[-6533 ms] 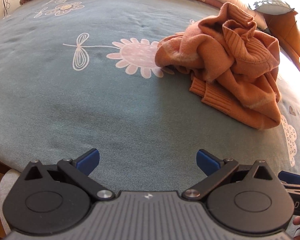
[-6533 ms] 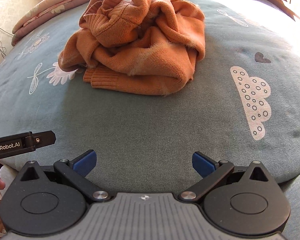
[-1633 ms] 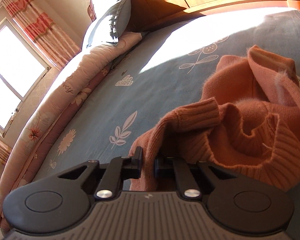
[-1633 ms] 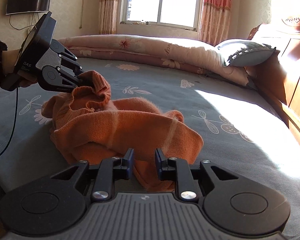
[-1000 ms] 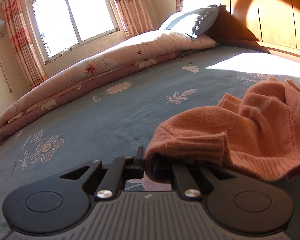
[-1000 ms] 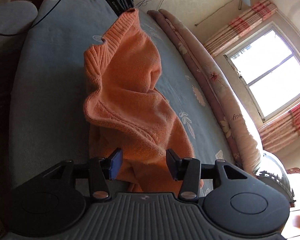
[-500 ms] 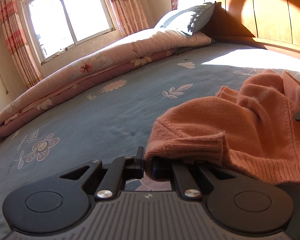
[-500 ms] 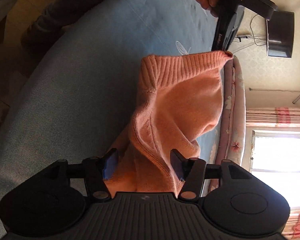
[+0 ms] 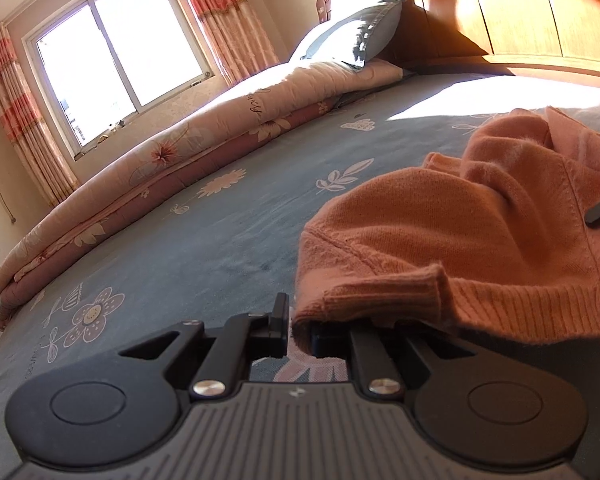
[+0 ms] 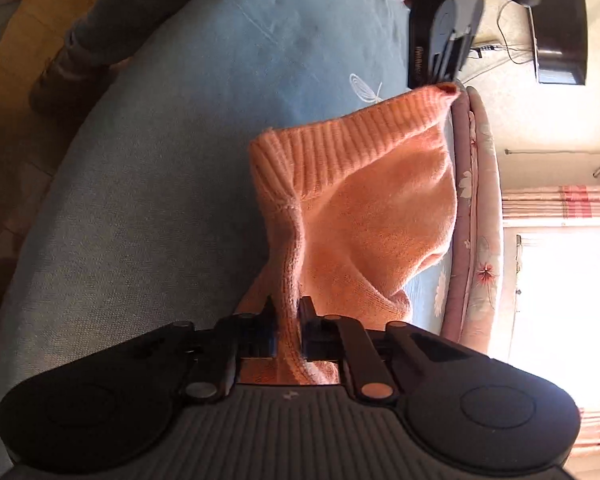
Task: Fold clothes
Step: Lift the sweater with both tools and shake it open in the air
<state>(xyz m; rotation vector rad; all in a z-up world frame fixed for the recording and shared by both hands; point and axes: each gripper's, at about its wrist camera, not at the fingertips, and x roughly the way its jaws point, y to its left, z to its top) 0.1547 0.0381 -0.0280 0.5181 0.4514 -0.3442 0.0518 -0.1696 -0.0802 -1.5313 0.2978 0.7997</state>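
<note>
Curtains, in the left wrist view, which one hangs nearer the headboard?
The curtain right of the window; the other curtain hangs on its far left side.

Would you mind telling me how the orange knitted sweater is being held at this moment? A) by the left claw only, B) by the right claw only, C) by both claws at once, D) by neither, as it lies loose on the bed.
C: the left claw is shut on the ribbed hem of the orange knitted sweater, and the right claw pinches another part of the same garment.
</note>
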